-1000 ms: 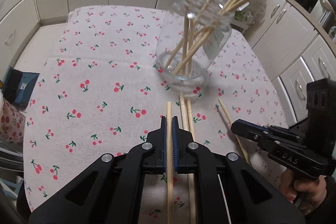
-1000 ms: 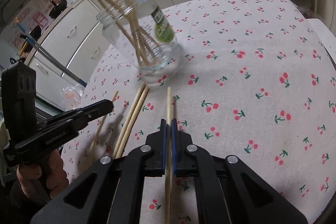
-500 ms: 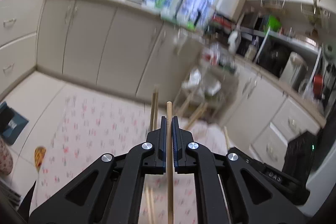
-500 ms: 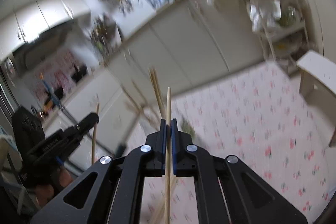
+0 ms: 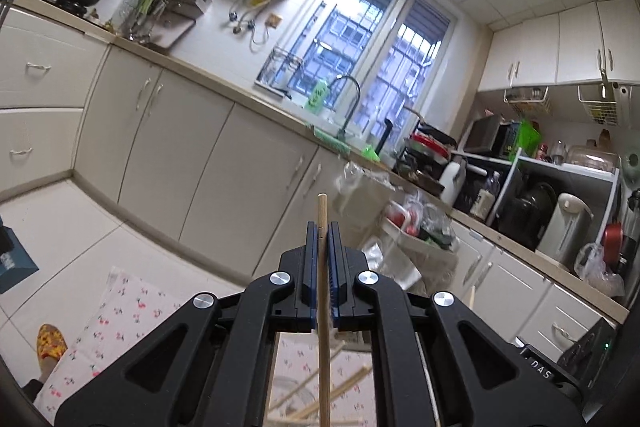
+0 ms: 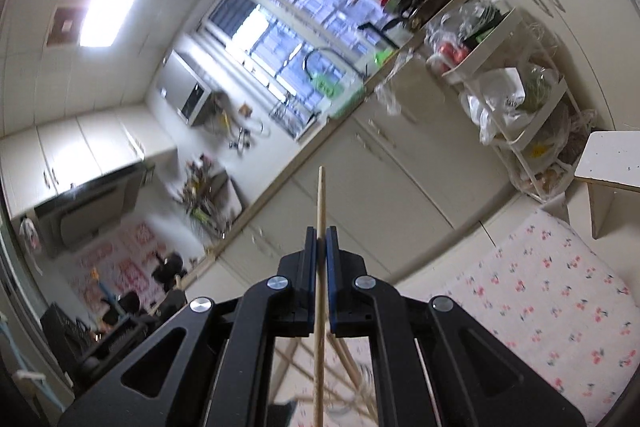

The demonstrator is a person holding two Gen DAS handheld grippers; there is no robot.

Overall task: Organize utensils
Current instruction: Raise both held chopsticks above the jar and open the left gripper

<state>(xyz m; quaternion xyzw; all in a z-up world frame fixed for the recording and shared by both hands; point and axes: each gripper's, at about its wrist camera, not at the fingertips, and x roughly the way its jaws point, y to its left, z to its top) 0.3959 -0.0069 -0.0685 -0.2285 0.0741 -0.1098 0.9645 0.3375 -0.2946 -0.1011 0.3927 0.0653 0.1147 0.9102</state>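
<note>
We have swung both grippers up off the cherry-print tablecloth (image 6: 560, 291): the left gripper (image 5: 322, 227) is clamped on one wooden chopstick (image 5: 322, 291), the right gripper (image 6: 320, 233) on another chopstick (image 6: 320, 291). A second ago both lay on that cloth near the jar; now each hangs above it, ready, we judge, to drop in among the chopsticks below (image 6: 352, 367).

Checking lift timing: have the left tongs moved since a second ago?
Yes. The left tongs, shut on a chopstick, tipped up: earlier they pointed down at the cherry-print tablecloth; now they face the window.
</note>
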